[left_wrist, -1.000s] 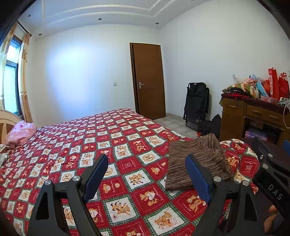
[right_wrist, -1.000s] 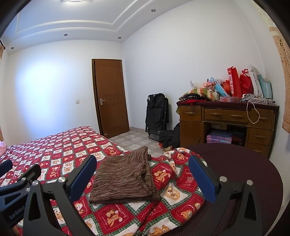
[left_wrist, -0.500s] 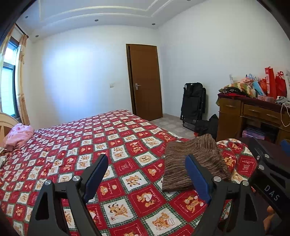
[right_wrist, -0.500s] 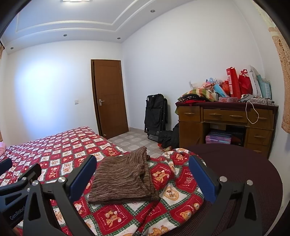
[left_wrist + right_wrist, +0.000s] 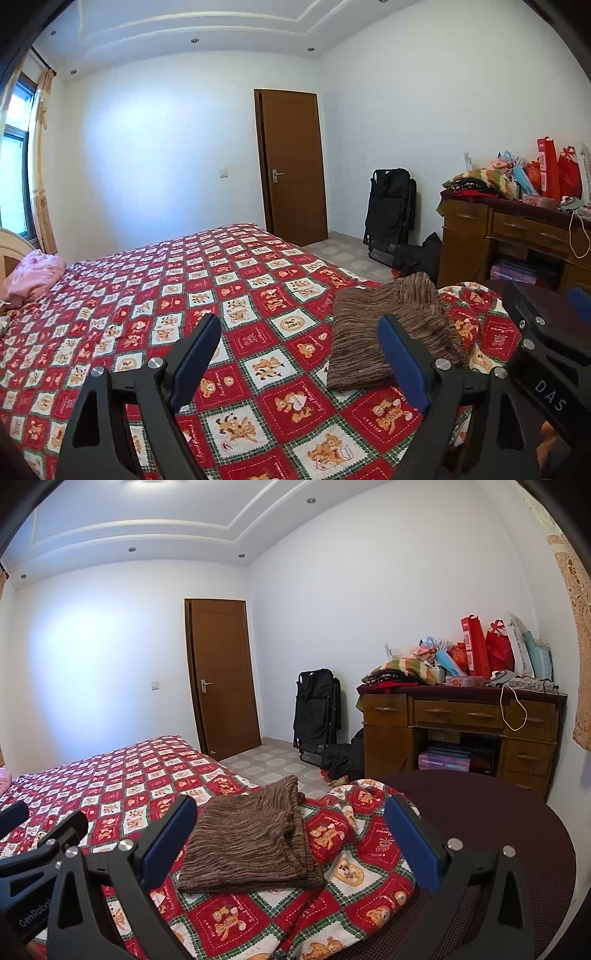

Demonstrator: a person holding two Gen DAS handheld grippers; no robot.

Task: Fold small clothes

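Both the left gripper [image 5: 299, 341] and right gripper [image 5: 290, 818] hover wide open and empty, since the folded brown ribbed knit garment [image 5: 251, 843] lies flat on the red teddy-bear patchwork bedspread [image 5: 155, 295].

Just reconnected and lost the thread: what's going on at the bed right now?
A person holds a claw in each hand above the bed. The left claw and the right claw are both open and empty. A brown garment lies folded on the red checked bedspread, touched by neither.
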